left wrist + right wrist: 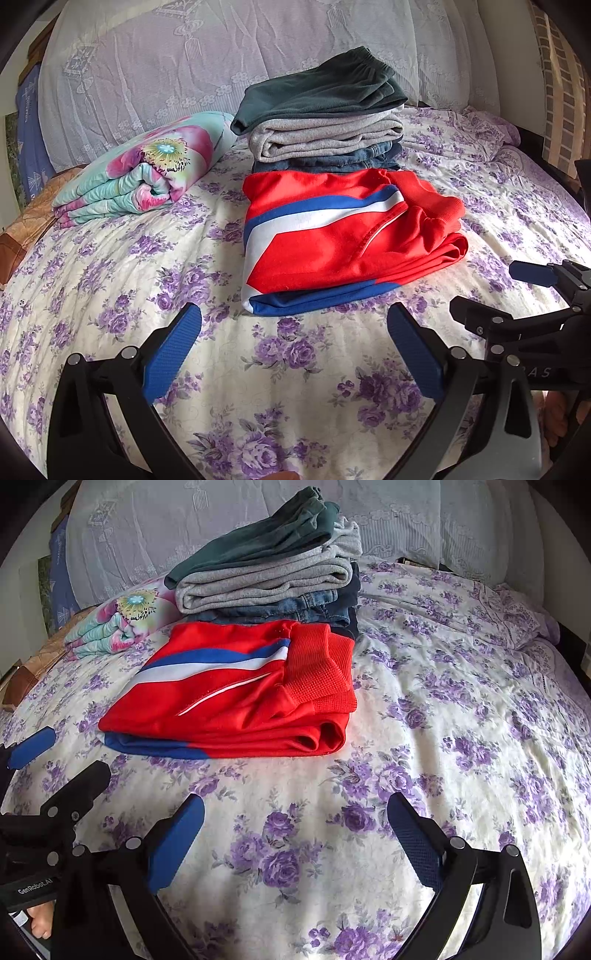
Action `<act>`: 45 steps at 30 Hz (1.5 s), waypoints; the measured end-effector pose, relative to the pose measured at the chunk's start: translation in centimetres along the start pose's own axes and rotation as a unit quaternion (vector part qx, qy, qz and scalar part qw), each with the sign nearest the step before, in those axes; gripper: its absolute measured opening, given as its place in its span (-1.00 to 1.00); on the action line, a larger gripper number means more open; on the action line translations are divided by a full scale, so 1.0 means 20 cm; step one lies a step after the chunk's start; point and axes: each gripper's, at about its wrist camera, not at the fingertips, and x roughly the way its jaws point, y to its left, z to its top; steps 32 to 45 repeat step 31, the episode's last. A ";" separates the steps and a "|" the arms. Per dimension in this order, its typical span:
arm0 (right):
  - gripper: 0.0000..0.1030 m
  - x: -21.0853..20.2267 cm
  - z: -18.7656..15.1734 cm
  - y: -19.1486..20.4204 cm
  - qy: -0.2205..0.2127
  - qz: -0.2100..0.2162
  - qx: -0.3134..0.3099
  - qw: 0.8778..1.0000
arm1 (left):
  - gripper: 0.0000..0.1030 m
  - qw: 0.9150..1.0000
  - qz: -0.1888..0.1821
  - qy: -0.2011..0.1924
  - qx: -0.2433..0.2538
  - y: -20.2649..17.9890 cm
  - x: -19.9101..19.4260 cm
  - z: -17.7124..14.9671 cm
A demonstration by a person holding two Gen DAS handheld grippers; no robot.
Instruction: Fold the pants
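folded red pants lie clear of two idle grippers

nearest the lens, the left gripper hangs above the floral bedspread with its blue pads spread wide and nothing between them. the right gripper is likewise released and empty, seen at 3 o'clock in the left view. just beyond, at 12 o'clock from both tools, the red pants with blue and white stripes rest on the bedspread, already folded into a flat bundle, untouched by either tool. the knit looks light, soft and limp, likely to sag and slide if lifted by one corner; the stacked fold edge at the near right seems the surest place to pinch. behind them stands a stack of folded clothes, touching the pants' far edge. a rolled floral quilt lies at 10 o'clock.
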 end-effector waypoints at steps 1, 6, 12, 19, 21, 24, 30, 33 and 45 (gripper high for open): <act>0.93 0.00 0.00 0.00 0.000 0.000 0.000 1.000 | 0.90 1.000 0.000 0.000 0.000 0.00 0.00 0.00; 0.93 0.00 0.00 0.00 0.001 0.000 0.000 1.000 | 0.91 1.000 0.001 0.001 0.000 0.00 0.00 0.00; 0.93 0.00 0.00 0.01 0.002 0.000 0.000 1.000 | 0.90 1.000 0.000 0.001 0.001 0.00 0.01 0.00; 0.93 0.01 0.00 0.01 0.002 0.000 0.000 1.000 | 0.91 1.000 -0.004 0.000 0.001 0.00 0.01 -0.01; 0.93 0.00 0.00 0.01 0.003 0.000 0.000 1.000 | 0.90 1.000 -0.004 0.002 -0.001 0.00 0.00 -0.01; 0.93 0.00 0.00 0.01 0.003 0.000 0.000 1.000 | 0.90 1.000 -0.006 0.007 -0.007 0.01 0.01 0.00; 0.93 0.00 -0.01 0.00 0.004 0.001 0.002 1.000 | 0.90 1.000 0.001 0.012 0.004 -0.01 0.02 0.00; 0.93 0.00 -0.01 0.01 0.004 0.001 0.002 1.000 | 0.90 1.000 0.001 0.014 0.003 0.00 0.03 0.00; 0.93 0.00 -0.01 0.01 0.004 0.001 0.002 1.000 | 0.90 1.000 0.001 0.014 0.003 0.00 0.03 0.00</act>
